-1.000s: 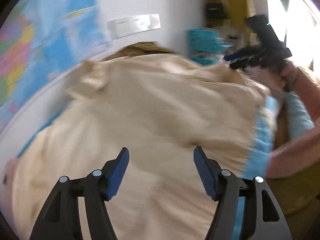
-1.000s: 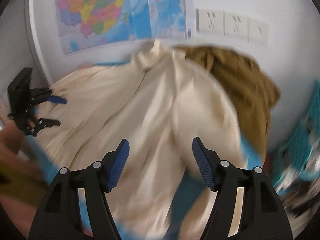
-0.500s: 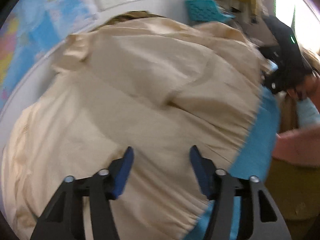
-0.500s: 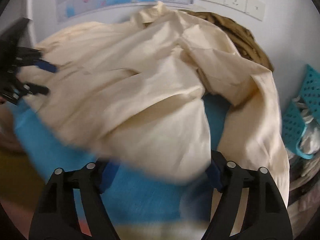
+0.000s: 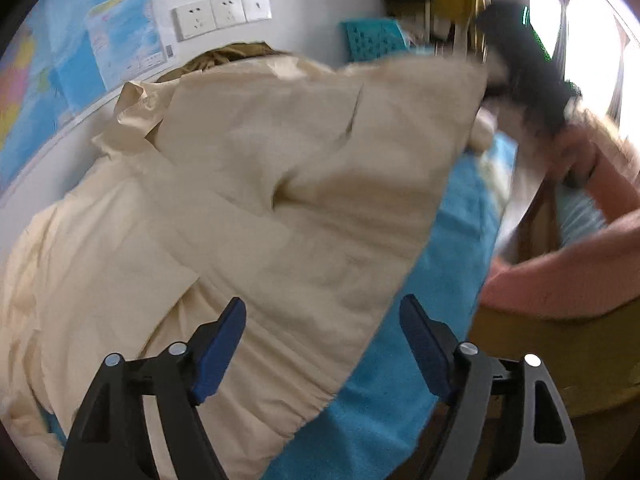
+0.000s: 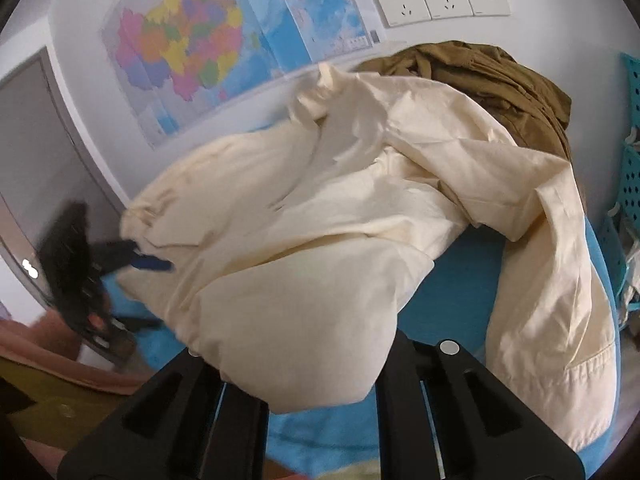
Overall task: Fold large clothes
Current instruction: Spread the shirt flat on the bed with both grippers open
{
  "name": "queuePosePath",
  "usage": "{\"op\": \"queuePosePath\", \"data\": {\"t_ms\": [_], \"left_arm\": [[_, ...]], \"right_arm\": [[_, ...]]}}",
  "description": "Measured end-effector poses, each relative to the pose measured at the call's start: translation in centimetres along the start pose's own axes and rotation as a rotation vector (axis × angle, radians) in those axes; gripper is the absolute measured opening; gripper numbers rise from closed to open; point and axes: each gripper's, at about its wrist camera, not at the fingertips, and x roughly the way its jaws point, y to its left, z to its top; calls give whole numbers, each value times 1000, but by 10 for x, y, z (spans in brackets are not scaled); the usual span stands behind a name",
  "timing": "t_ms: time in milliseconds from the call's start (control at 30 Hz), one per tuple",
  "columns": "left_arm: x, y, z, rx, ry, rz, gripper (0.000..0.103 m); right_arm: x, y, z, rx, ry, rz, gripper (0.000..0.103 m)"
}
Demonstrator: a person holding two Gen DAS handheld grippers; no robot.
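Note:
A large cream shirt (image 5: 248, 208) lies rumpled on a blue-covered surface (image 5: 452, 264); it also shows in the right wrist view (image 6: 320, 216). My left gripper (image 5: 322, 344) is open, its blue pads on either side of the shirt's hem edge, and it holds nothing. In the right wrist view it is a blurred dark shape (image 6: 132, 280) at the shirt's left edge. My right gripper (image 6: 296, 364) is shut on a fold of the shirt's hem and lifts it; its fingertips are hidden by the cloth. In the left wrist view it is a blurred dark shape (image 5: 520, 80).
A brown garment (image 6: 480, 76) is heaped against the wall behind the shirt. A teal perforated basket (image 6: 628, 184) stands at the right. A map (image 6: 188, 40) and wall sockets (image 6: 440, 0) hang on the wall. The person's pink-sleeved arm (image 5: 560, 272) is at the right.
My right gripper has closed on the shirt's hem and raised it, lifting a fold. My left gripper has drawn back toward the hem edge and stays open.

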Motion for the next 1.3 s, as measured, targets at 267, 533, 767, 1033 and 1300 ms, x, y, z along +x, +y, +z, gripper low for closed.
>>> {"op": "queuePosePath", "data": {"t_ms": [267, 533, 767, 1033, 1300], "left_arm": [[-33, 15, 12, -30, -101, 6, 69], [-19, 12, 15, -8, -95, 47, 71], [19, 3, 8, 8, -31, 83, 73], [-42, 7, -25, -44, -164, 30, 78], [-68, 45, -49, -249, -251, 40, 78]], "right_arm": [[-36, 9, 0, 33, 13, 49, 9], [-7, -13, -39, 55, 180, -57, 10], [-9, 3, -32, -59, 263, -135, 46], [-54, 35, -19, -400, 378, -160, 98], [-59, 35, 33, -278, 120, -127, 89]]}}
